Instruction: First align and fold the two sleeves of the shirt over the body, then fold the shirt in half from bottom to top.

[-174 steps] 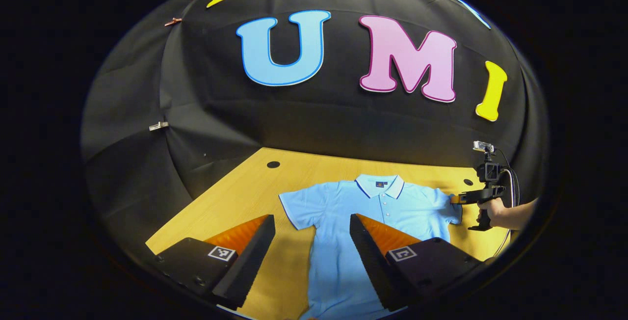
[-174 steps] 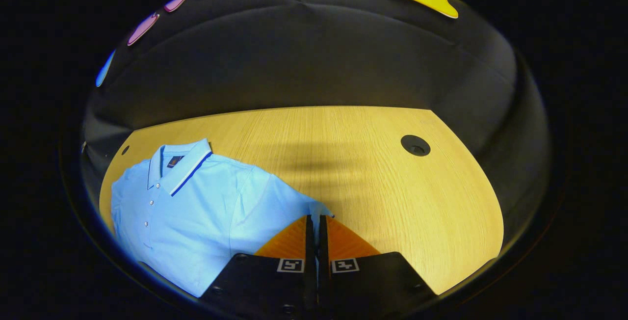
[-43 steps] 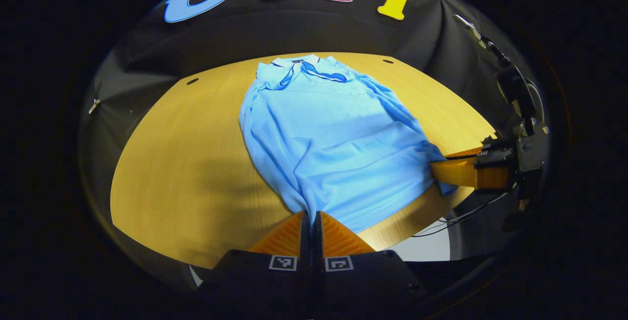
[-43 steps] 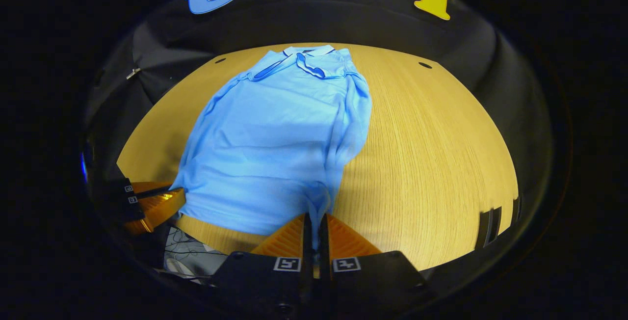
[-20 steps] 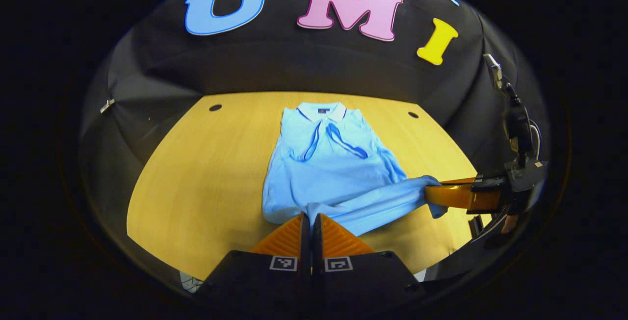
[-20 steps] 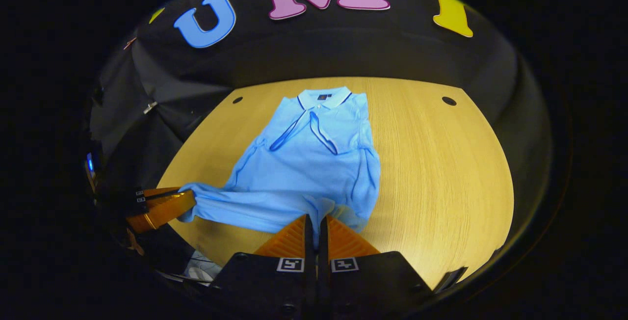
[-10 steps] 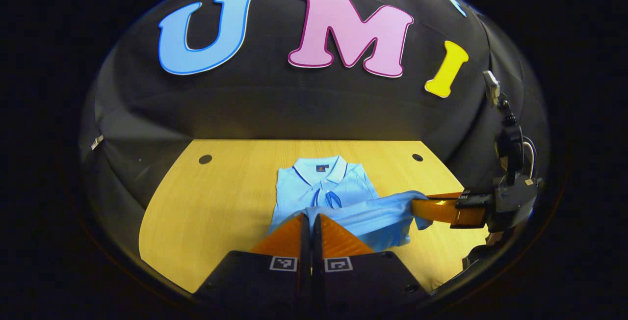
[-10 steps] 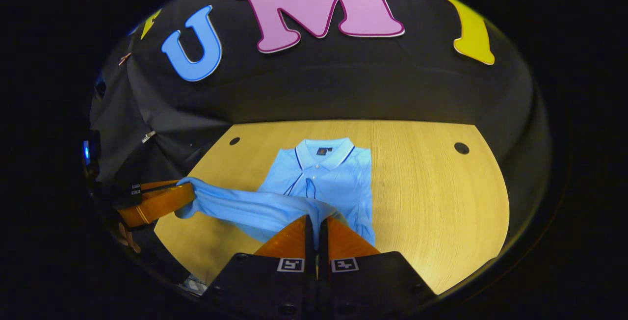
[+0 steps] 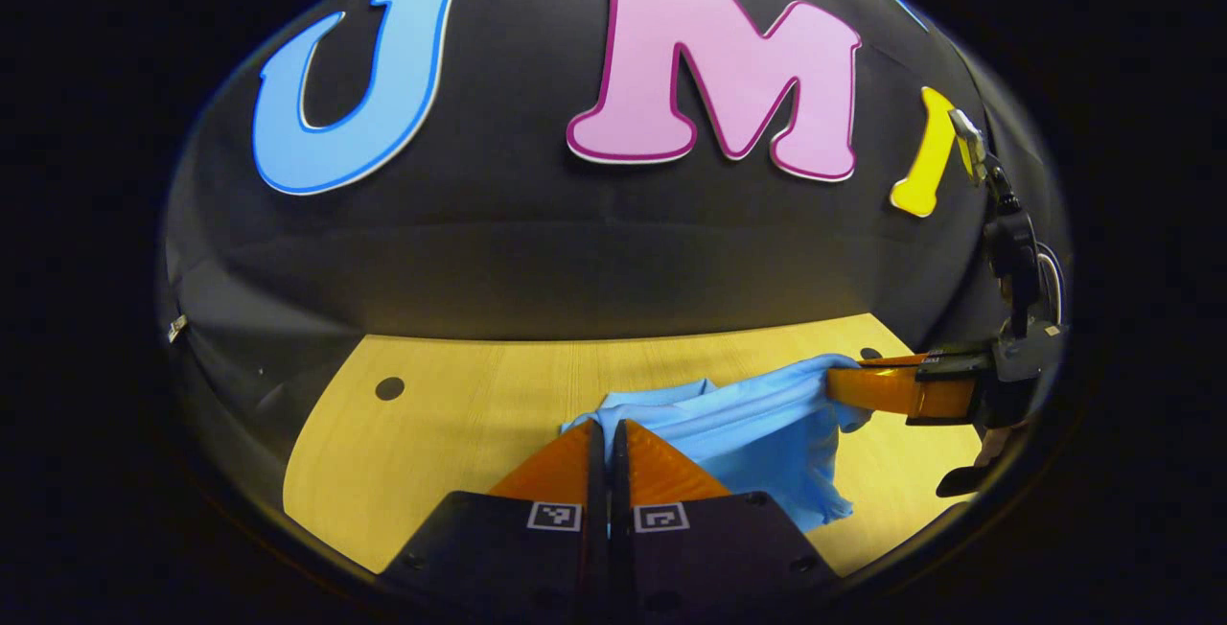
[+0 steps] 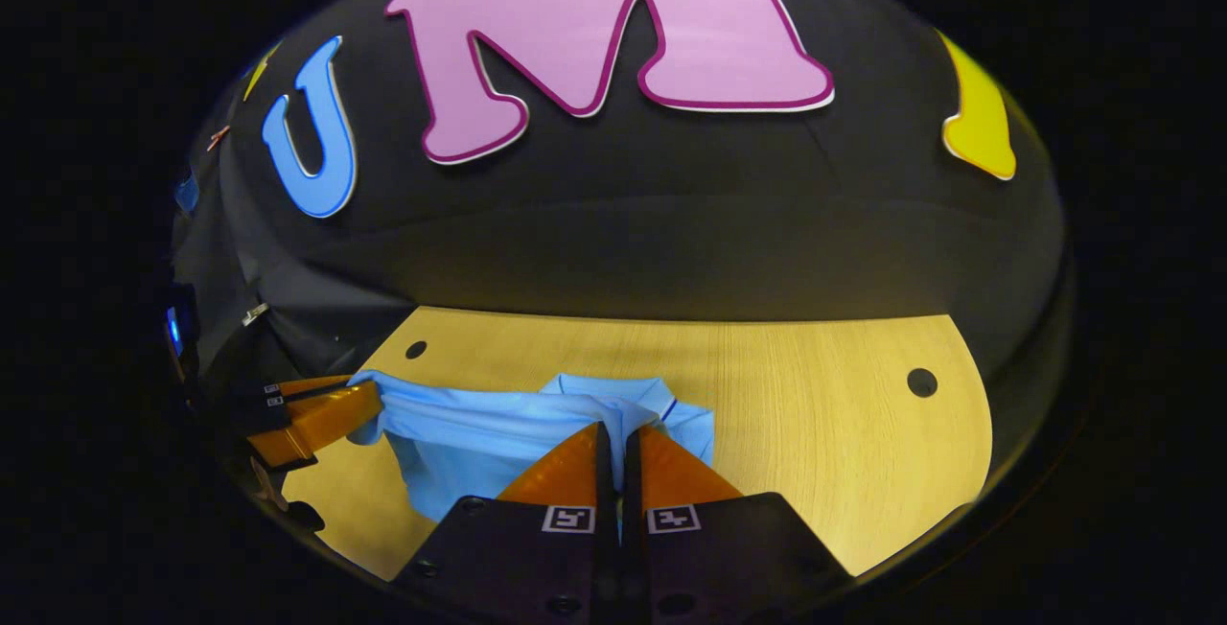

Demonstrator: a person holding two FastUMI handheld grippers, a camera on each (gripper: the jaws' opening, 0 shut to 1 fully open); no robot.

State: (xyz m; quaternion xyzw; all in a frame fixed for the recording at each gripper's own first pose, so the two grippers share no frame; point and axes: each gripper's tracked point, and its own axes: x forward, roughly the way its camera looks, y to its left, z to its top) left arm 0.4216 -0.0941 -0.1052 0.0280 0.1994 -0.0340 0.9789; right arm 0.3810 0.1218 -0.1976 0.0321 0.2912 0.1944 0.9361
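Note:
The light blue polo shirt point(image 9: 757, 428) lies on the wooden table point(image 9: 460, 414), its bottom hem lifted and stretched over the body near the collar point(image 10: 613, 390). My left gripper point(image 9: 607, 428) is shut on one hem corner at the bottom of the left gripper view. In the right gripper view my right gripper point(image 10: 618, 431) is shut on the other corner. The right gripper point(image 9: 834, 383) also appears at the right of the left gripper view, pinching the hem. The left gripper point(image 10: 369, 395) appears at the left of the right gripper view. Most of the shirt's body is hidden under the raised cloth.
The table has round cable holes point(image 9: 389, 388) point(image 10: 921, 381) near its far corners. The black booth wall point(image 9: 575, 251) rises just behind the table's far edge. Bare wood lies to the right of the shirt in the right gripper view point(image 10: 824, 433).
Both grippers have carried the hem forward toward the collar. The raised cloth now covers most of the body and collar, and the far wall looms closer.

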